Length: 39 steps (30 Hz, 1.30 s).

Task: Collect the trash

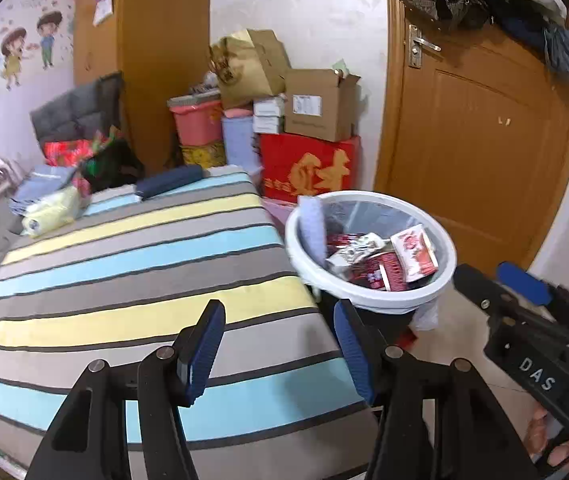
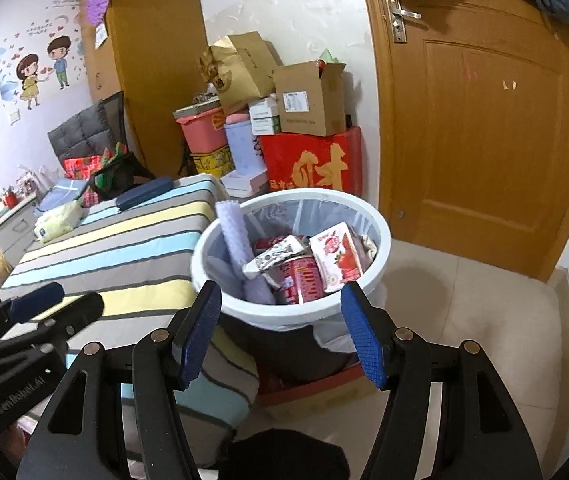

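1. Right wrist view: right gripper (image 2: 280, 332) jaws wide, empty; white trash bin (image 2: 380, 240) just ahead, cartons heaped rimward, so knocking it could spill them.
2. Left gripper (image 1: 278, 344) jaws parted, empty, over striped bedspread (image 1: 124, 248); pads may snag it.

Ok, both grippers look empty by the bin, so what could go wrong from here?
1. The round white lined trash bin is already heaped with red cartons; more could spill.
2. It sits raised on a dark base beside the striped bed, so a knock may tip it.
3. The left gripper and right gripper are close and could collide.
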Each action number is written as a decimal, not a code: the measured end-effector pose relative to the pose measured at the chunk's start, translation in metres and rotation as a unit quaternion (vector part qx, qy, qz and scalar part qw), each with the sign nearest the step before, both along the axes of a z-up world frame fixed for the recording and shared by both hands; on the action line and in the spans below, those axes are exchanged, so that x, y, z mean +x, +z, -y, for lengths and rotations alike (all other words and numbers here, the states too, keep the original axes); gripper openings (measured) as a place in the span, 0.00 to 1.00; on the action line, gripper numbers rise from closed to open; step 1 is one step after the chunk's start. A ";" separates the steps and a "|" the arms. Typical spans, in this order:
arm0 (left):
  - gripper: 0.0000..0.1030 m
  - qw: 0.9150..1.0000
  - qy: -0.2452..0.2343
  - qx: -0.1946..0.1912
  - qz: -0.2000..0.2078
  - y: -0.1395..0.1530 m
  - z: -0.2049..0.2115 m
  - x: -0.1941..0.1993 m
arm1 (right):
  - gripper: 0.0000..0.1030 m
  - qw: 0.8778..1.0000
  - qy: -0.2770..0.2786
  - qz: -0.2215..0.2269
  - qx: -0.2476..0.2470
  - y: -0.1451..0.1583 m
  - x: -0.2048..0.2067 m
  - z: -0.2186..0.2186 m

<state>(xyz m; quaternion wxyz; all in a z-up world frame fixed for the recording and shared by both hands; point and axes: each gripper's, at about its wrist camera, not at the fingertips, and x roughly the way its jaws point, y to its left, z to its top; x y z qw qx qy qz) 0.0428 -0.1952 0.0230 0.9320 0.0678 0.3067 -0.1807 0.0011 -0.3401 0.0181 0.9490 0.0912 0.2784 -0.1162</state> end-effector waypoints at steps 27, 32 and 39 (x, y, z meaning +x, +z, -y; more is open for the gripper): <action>0.55 1.000 0.026 -0.011 0.005 -0.003 -0.026 -0.018 | 0.62 1.000 0.023 0.012 -0.016 -0.006 -0.011 -0.027; 0.55 0.999 0.029 -0.014 0.002 -0.003 -0.028 -0.018 | 0.62 1.000 0.025 0.012 -0.016 -0.006 -0.012 -0.029; 0.55 1.000 0.026 -0.013 0.004 -0.003 -0.028 -0.020 | 0.62 1.000 0.024 0.009 -0.018 -0.006 -0.012 -0.029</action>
